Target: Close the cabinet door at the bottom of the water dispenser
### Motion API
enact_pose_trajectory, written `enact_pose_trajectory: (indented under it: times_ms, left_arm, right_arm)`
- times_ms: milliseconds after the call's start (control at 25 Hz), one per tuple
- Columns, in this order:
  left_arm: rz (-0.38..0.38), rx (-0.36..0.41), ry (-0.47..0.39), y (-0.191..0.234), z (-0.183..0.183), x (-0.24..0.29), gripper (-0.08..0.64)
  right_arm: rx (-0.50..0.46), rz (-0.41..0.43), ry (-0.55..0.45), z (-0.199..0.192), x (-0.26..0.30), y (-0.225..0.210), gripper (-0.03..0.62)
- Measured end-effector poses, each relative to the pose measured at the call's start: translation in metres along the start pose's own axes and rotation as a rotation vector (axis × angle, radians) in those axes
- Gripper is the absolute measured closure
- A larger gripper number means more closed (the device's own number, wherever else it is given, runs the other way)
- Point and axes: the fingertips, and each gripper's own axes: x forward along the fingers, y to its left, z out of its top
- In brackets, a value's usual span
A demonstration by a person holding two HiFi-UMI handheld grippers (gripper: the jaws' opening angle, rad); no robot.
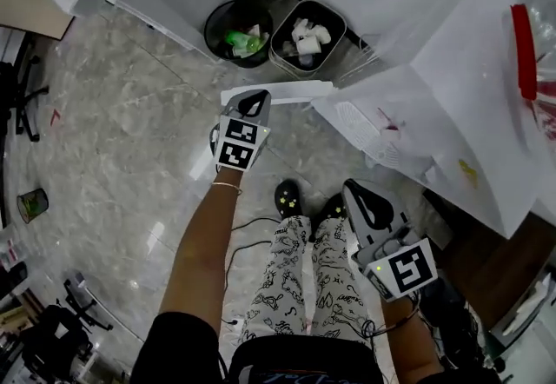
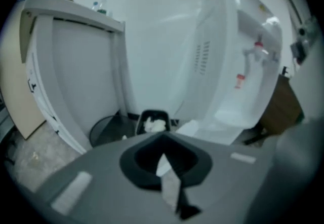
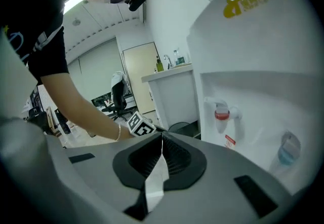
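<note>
The cabinet door (image 1: 291,92) is seen swung open at the foot of the water dispenser (image 1: 452,104), the left gripper (image 1: 253,101) held by its edge, jaws together, empty. The right gripper (image 1: 358,195) is held back, jaws likewise together. A glancing push could be deflected off that thin edge.

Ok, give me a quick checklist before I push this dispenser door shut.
1. The left gripper is at the cabinet door edge: ok.
2. Its jaws are shut for pushing: ok.
3. The right gripper is away from the door, jaws shut: ok.
4. The round bin and square bin are outside the door's swing: cannot tell.
5. The left gripper is actually touching the door: cannot tell.
</note>
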Motion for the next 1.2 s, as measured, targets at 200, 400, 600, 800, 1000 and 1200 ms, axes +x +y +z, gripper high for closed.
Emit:
enact_pose_trajectory:
  times_ms: [200, 400, 600, 800, 1000, 1200]
  left_arm:
    - [0.053, 0.047, 0.152, 0.046, -0.030, 0.042, 0.563]
    - [0.033, 0.137, 0.319, 0.062, -0.055, 0.064, 0.563]
    - [-0.011, 0.206, 0.382, 0.065, -0.057, 0.074, 0.563]
    - [-0.044, 0.129, 0.337, 0.044, -0.057, 0.074, 0.563]
    - [-0.091, 0.017, 0.331, 0.016, -0.075, 0.067, 0.563]
    - [-0.187, 0.145, 0.411, -0.032, -0.106, 0.052, 0.563]
  right_arm:
    - [0.114, -0.044, 0.030, -0.029, -0.006, -0.018, 0.577]
    - [0.160, -0.061, -0.008, -0.020, -0.003, -0.023, 0.577]
    - [0.054, -0.030, -0.015, -0.008, -0.002, -0.020, 0.575]
    - [0.155, -0.067, -0.053, -0.020, 0.003, -0.035, 0.575]
    - [0.169, -0.064, -0.053, -0.032, 0.003, -0.036, 0.577]
    - [0.183, -0.062, -0.075, -0.034, -0.006, -0.036, 0.575]
